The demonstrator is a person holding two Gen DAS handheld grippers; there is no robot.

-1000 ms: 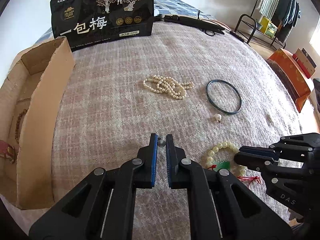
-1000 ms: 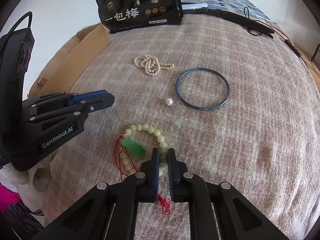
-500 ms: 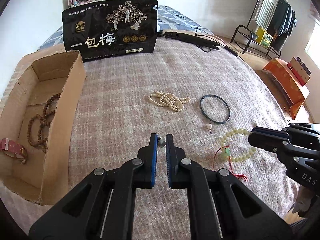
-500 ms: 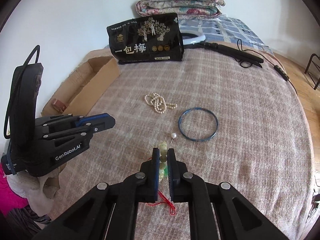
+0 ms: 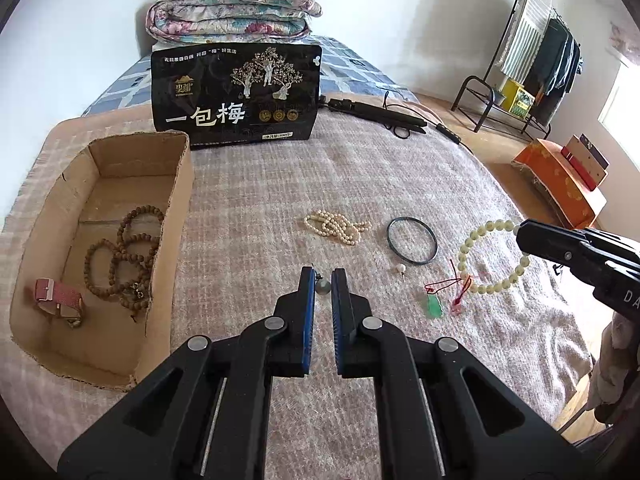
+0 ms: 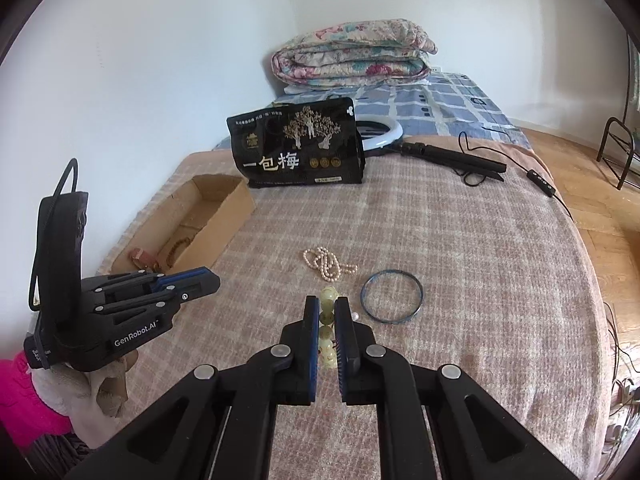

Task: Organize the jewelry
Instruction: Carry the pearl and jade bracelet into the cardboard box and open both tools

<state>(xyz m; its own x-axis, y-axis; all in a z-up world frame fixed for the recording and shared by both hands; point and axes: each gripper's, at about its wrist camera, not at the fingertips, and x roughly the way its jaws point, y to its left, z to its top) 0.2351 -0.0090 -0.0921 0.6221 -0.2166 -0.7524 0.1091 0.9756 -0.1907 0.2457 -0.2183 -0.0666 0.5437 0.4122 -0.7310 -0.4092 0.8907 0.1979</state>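
My left gripper (image 5: 323,286) is shut on a small grey pearl earring (image 5: 323,287), held above the blanket to the right of the cardboard box (image 5: 182,216). My right gripper (image 6: 327,314) is shut on a pale green bead bracelet (image 5: 486,256), lifted off the bed; its green pendant (image 5: 434,307) and red cord hang down. The bracelet shows between the pads in the right wrist view (image 6: 329,304). On the blanket lie a pearl necklace (image 5: 336,226), a dark blue bangle (image 5: 412,241) and a white pearl earring (image 5: 400,268).
The box holds brown bead bracelets (image 5: 124,256) and a pink watch strap (image 5: 56,300). A black snack bag (image 5: 236,96) stands behind it. A folded quilt (image 5: 228,10), a black tripod (image 5: 376,112) with cable, and a clothes rack (image 5: 532,64) are farther off.
Both grippers rose and pulled back from the blanket. The right gripper lifted the green bead bracelet off the bed; the left kept its hold on the grey earring.
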